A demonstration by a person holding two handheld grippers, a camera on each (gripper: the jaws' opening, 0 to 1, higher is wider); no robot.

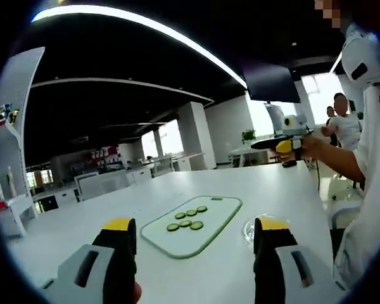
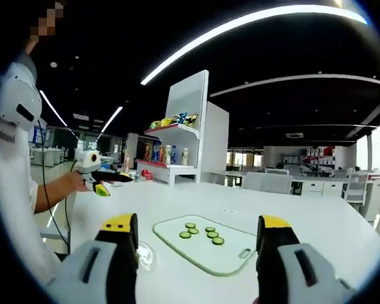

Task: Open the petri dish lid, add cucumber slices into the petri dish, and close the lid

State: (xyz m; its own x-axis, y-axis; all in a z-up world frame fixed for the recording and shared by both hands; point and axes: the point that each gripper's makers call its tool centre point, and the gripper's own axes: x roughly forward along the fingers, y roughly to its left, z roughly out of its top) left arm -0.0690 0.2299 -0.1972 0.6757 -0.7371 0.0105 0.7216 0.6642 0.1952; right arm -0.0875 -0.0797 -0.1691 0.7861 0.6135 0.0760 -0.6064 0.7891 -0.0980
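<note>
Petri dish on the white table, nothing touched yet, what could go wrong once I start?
1. The petri dish is clear on a white table and partly hidden behind a jaw in both views, so the lid edge may be hard to catch.
2. The cucumber slices lie close together on the cutting board; picking one could nudge its neighbours.
3. Both hand-held grippers are held above the table, open, so depth could be misjudged going down.
</note>
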